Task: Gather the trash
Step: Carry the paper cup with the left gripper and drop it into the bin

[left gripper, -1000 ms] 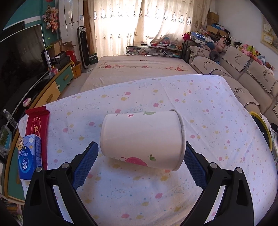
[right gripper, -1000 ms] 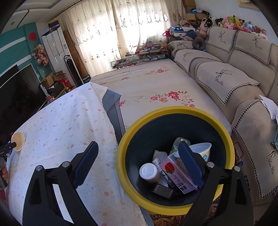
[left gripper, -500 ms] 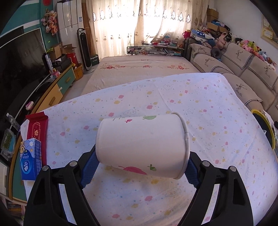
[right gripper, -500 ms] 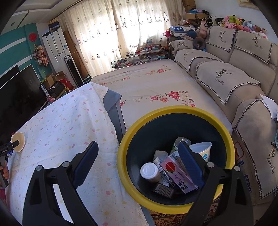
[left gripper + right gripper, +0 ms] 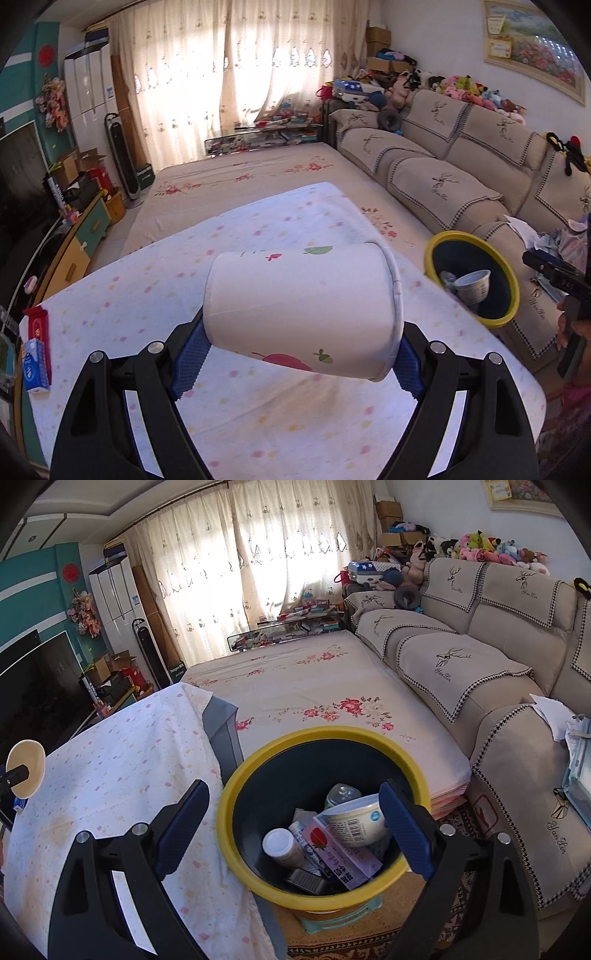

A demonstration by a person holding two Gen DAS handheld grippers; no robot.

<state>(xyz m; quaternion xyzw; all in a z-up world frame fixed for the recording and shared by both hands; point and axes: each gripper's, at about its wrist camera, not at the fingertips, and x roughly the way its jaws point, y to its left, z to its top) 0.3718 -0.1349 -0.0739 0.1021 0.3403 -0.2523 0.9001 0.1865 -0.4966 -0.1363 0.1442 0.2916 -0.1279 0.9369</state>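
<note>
Tablecloth below; left gripper clamps paper cup.

- Inner faces of left gripper pads hidden behind paper cup.
- Trash bin base hidden below rim; carton print illegible.

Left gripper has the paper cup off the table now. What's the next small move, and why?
Probably carry the paper cup rightward toward the yellow-rimmed bin before releasing. The left gripper holds it sideways by its base and rim, above the spotted tablecloth, and the bin sits off the table's right edge. The right gripper hangs open over the bin, so it may need to clear first.
</note>
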